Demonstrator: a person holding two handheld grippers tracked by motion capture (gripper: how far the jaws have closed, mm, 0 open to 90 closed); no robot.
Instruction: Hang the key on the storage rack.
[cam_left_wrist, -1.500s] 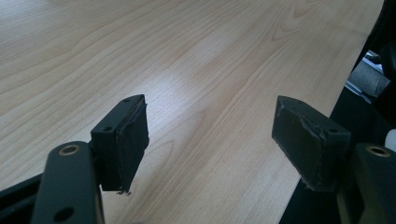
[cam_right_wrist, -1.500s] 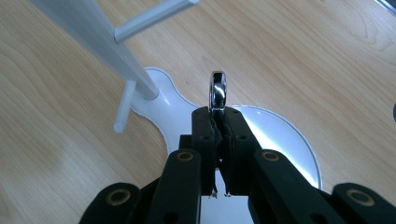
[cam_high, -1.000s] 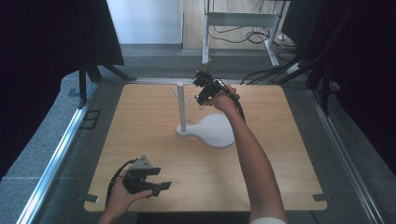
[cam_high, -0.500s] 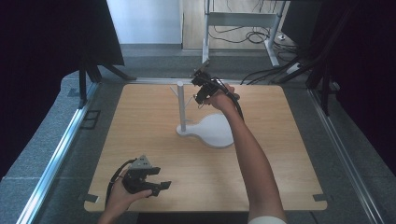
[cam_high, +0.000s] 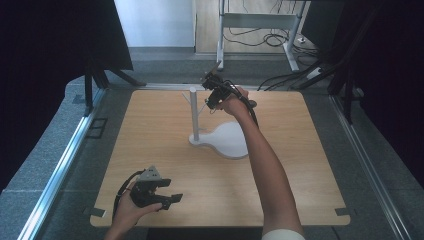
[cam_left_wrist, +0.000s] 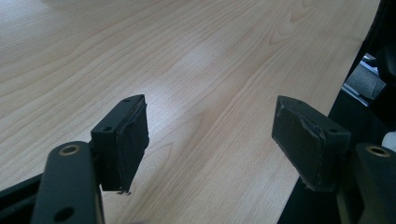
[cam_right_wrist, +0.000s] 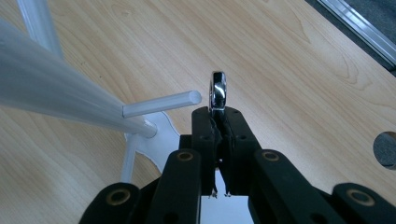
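We saw broad bare tabletop (cam_high: 150, 130) left and right of the white stand (cam_high: 194, 116), whose upright post and side pegs (cam_right_wrist: 161, 103) blocked the middle. The right gripper (cam_right_wrist: 218, 109), clamped on a shiny metal ring (cam_right_wrist: 218, 91), had a peg tip just beside it.

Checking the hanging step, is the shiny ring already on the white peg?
No, the ring sits clamped in the right tongs beside the peg's tip, not threaded onto it.

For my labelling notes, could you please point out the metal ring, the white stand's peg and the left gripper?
metal ring (cam_right_wrist: 218, 91), right gripper view, its shiny rim.
peg (cam_right_wrist: 163, 103), right gripper view, mid-shaft.
left gripper (cam_left_wrist: 210, 140), left gripper view, midway between its open fingertips.
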